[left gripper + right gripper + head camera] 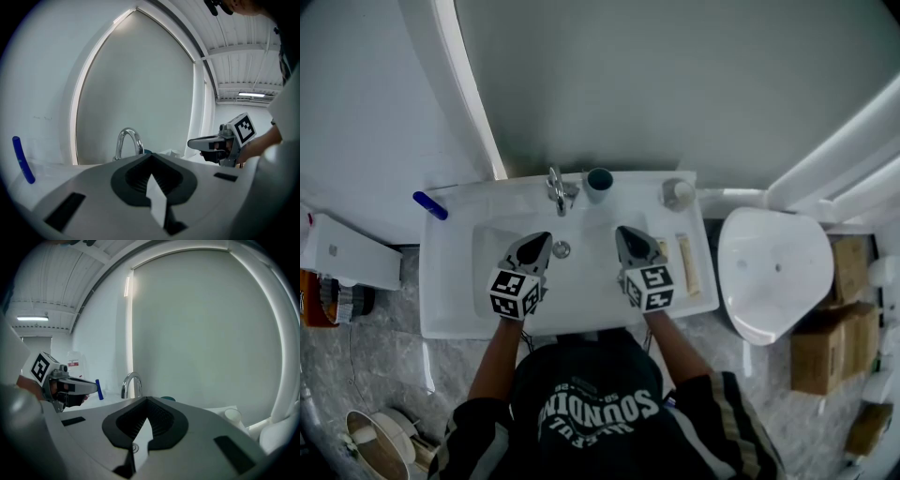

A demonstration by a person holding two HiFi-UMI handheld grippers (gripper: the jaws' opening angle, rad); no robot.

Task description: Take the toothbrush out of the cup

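A blue toothbrush [430,205] sticks up at the sink's back left corner; whether a clear cup holds it I cannot tell. It also shows in the left gripper view [22,159] and the right gripper view [99,389]. A teal cup [598,179] stands right of the faucet [557,190], with nothing visible in it. My left gripper [546,237] and right gripper [622,231] hover side by side over the basin, both shut and empty, pointing at the back wall. The toothbrush lies well left of the left gripper [150,157]. The right gripper [146,399] points toward the teal cup's rim [168,399].
The white sink [450,309] holds a drain [562,249], a small white cup [678,192] at the back right and a tube [687,265] along the right edge. A toilet [773,272] and cardboard boxes [820,347] stand right; a white box [352,253] left.
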